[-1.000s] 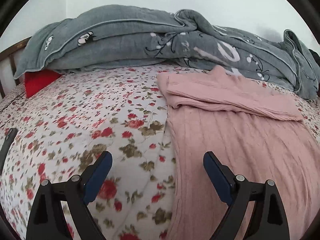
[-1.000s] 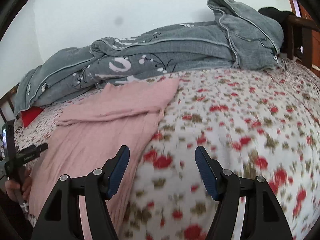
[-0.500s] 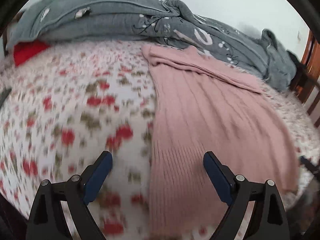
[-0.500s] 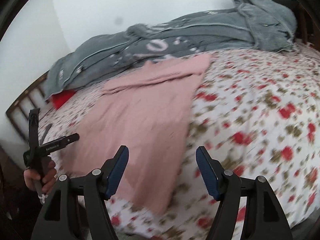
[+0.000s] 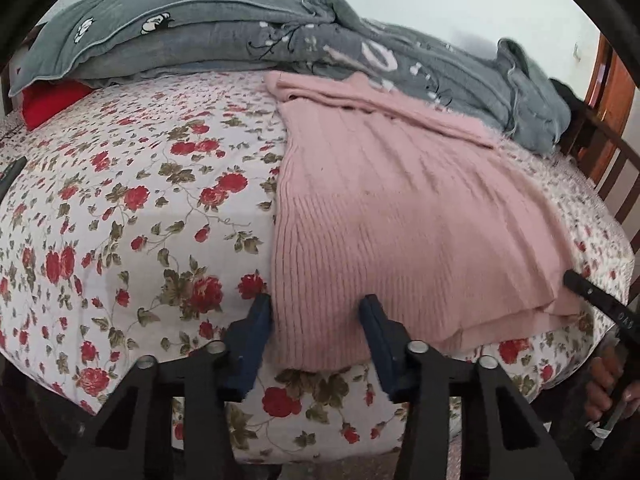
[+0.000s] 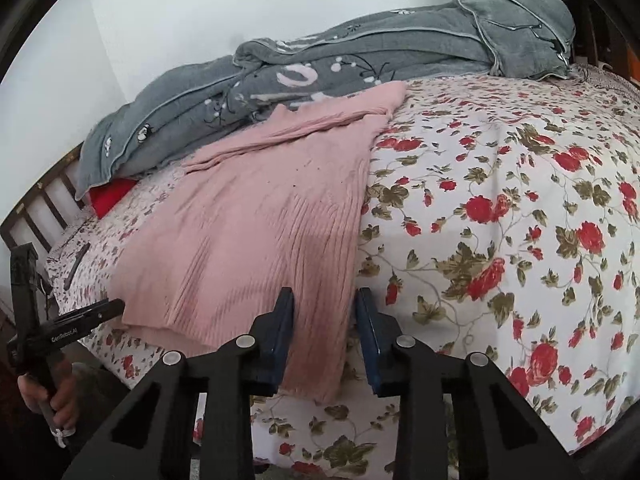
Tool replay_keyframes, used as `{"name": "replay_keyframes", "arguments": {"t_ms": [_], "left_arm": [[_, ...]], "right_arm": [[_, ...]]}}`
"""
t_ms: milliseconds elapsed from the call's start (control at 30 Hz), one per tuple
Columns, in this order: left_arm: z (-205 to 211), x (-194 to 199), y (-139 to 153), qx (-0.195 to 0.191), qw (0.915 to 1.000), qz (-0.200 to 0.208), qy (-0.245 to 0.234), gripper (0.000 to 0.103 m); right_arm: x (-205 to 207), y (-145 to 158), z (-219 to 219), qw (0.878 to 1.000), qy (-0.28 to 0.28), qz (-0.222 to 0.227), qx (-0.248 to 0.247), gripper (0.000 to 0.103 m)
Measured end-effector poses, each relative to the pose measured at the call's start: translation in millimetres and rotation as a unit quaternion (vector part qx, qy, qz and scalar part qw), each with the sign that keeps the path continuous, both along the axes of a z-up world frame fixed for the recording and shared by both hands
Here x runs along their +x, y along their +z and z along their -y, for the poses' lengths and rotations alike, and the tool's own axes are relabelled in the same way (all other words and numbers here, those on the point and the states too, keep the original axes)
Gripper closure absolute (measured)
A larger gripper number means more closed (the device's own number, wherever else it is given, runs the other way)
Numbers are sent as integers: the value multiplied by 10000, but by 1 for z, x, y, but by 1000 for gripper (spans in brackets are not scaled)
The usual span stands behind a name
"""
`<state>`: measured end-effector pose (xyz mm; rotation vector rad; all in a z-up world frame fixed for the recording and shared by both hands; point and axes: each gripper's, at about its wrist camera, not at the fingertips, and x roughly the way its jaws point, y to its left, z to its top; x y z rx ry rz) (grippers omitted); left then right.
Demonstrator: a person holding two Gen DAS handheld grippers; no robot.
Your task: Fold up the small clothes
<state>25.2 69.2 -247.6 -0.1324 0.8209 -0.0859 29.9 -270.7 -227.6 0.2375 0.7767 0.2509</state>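
**Pink sweater at the bed's near edge**

Floral bedspread (image 5: 132,216) covers the bed, a grey blanket (image 5: 224,36) heaped along its far edge by a white wall. Left gripper (image 5: 316,326), jaws parted, straddles the pink sweater's (image 5: 384,216) near-left hem corner; right gripper (image 6: 324,326), also unclenched, straddles the near-right corner.

A bed (image 5: 132,216) fills both views, covered by a white sheet printed with red roses and olive leaves. A rumpled grey blanket (image 5: 224,36) with white cartoon prints lies heaped along its far side, against a plain pale wall (image 6: 192,8). A red pillow (image 5: 48,100) shows under one end of it. Dark wooden slatted rails (image 6: 44,208) stand at the bed's ends. Soft daylight.
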Motion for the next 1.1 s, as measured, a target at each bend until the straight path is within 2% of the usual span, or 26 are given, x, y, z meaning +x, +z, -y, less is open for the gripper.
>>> {"name": "replay_keyframes", "arguments": {"t_ms": [200,333,567,833,1100], "left_arm": [[9,-7,-3,296,9991,309,30,66],[14,-5,-4,443,9985,319,94,66],[1,-1,-4,-5,9998,154,98,66],[4,-1,-4,91,9997,186,109,66],[5,-3,-3,132,9995,270,127,66]], "right_arm": [[-6,-3,-7,9995,110,159,-262,74],[-5,-6,-9,9995,182,126,-233,74],[-3,-8,-6,9997,185,55,-127,73],[-8,-9,-21,9980,140,259,-561,70],[-10,-9,-20,9979,140,325,-548,70]]}}
